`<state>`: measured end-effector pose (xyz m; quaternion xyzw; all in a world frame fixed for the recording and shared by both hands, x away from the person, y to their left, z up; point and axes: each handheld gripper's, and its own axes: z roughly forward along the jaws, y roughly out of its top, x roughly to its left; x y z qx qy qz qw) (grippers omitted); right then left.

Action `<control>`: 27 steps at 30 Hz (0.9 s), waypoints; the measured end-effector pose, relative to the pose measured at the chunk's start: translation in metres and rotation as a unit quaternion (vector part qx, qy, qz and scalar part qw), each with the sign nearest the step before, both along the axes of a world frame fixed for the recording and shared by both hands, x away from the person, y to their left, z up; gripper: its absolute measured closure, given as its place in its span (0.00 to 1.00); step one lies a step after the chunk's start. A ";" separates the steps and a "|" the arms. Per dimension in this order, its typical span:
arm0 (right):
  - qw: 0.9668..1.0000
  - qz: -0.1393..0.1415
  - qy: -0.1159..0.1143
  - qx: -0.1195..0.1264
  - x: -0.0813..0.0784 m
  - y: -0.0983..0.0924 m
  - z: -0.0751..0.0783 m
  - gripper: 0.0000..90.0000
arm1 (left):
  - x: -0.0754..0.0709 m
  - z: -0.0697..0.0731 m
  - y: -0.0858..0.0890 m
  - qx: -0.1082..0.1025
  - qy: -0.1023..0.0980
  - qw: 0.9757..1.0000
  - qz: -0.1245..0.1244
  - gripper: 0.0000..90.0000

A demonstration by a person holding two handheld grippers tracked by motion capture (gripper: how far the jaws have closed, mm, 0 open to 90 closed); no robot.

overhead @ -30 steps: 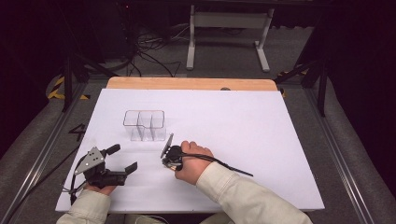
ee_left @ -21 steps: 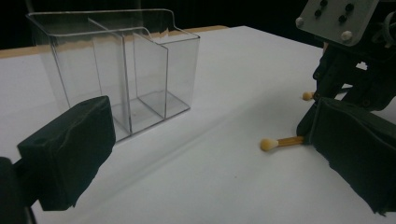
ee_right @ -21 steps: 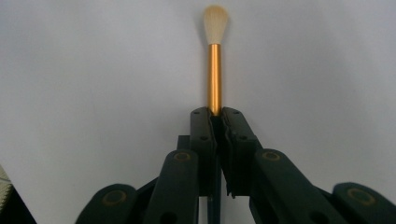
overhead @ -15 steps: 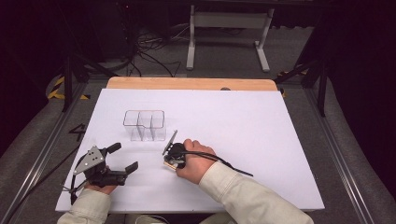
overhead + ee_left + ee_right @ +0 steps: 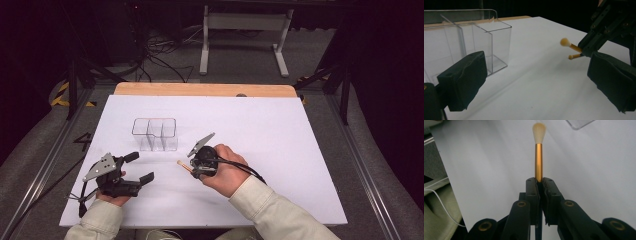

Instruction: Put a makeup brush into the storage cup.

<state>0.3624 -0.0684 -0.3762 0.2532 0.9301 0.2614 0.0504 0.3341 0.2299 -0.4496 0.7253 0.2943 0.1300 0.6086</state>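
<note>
A makeup brush with a gold ferrule and a cream tuft sticks straight out from my right gripper, whose jaws are shut on its stem. In the high view the right gripper hovers a little above the white table, just in front of a clear divided organizer, with the brush pointing left. The left gripper view shows the brush in the air to the right of the organizer. My left gripper rests at the front left, open with nothing between its pads.
The white sheet covers the table and has a wooden strip at its far edge. A black cable trails from the right gripper over the sleeve. Beyond the table a metal stand and floor cables lie in the dark.
The right hand has risen and shifted slightly right, lifting the brush off the sheet. The left hand has stayed put.
</note>
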 end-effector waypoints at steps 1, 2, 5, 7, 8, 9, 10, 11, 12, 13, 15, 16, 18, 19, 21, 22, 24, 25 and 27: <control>1.000 0.000 -0.005 0.007 -0.001 -0.003 0.002 0.94 | -0.001 0.001 -0.002 0.001 -0.003 1.000 -0.005 0.03; 1.000 0.000 -0.010 0.018 -0.002 -0.006 0.004 0.94 | -0.002 0.002 -0.004 -0.003 -0.005 1.000 -0.008 0.03; 0.999 -0.002 -0.024 0.042 -0.004 -0.013 0.008 0.94 | -0.003 0.005 -0.008 -0.003 -0.010 1.000 -0.021 0.02; 0.998 -0.003 -0.031 0.058 -0.006 -0.018 0.011 0.93 | -0.004 0.006 -0.011 0.001 -0.014 1.000 -0.028 0.02; 0.997 -0.005 -0.034 0.064 -0.007 -0.020 0.013 0.93 | -0.004 0.006 -0.012 0.004 -0.017 0.999 -0.033 0.02; 0.997 -0.005 -0.034 0.064 -0.007 -0.020 0.013 0.93 | -0.004 0.006 -0.012 0.004 -0.017 0.999 -0.033 0.03; 0.997 -0.004 -0.039 0.072 -0.007 -0.022 0.014 0.94 | -0.005 0.006 -0.014 0.001 -0.014 0.999 -0.035 0.03; 0.995 -0.008 -0.046 0.088 -0.009 -0.026 0.016 0.94 | -0.005 0.007 -0.015 0.001 -0.017 0.999 -0.039 0.03; 0.995 -0.008 -0.046 0.088 -0.009 -0.026 0.016 0.94 | -0.005 0.008 -0.016 0.004 -0.020 0.999 -0.041 0.03; 0.994 -0.007 -0.049 0.094 -0.009 -0.028 0.017 0.93 | -0.005 0.009 -0.018 0.009 -0.023 0.999 -0.047 0.03; 0.992 -0.009 -0.057 0.112 -0.010 -0.034 0.020 0.94 | -0.006 0.010 -0.020 0.007 -0.024 0.998 -0.052 0.03; 0.991 -0.010 -0.060 0.121 -0.010 -0.036 0.021 0.93 | -0.006 0.011 -0.020 0.006 -0.023 0.998 -0.056 0.03; 0.989 -0.012 -0.068 0.133 -0.011 -0.041 0.023 0.93 | -0.007 0.012 -0.021 -0.003 -0.022 0.998 -0.059 0.04; 0.987 -0.011 -0.074 0.142 -0.011 -0.044 0.023 0.93 | -0.006 0.013 -0.021 -0.004 -0.024 0.998 -0.059 0.04; 0.984 -0.011 -0.080 0.157 -0.012 -0.049 0.024 0.93 | -0.006 0.014 -0.020 -0.012 -0.018 0.998 -0.060 0.04; 0.983 -0.009 -0.082 0.162 -0.012 -0.051 0.024 0.93 | -0.005 0.014 -0.021 -0.014 -0.014 0.998 -0.058 0.04; 0.980 -0.008 -0.082 0.178 -0.014 -0.056 0.024 0.93 | -0.005 0.016 -0.023 -0.013 -0.010 0.998 -0.058 0.04; 0.979 -0.006 -0.085 0.186 -0.015 -0.058 0.023 0.93 | -0.004 0.017 -0.024 -0.016 -0.011 0.998 -0.059 0.05; 0.977 -0.007 -0.088 0.193 -0.017 -0.061 0.023 0.93 | -0.004 0.017 -0.025 -0.018 -0.011 0.998 -0.062 0.05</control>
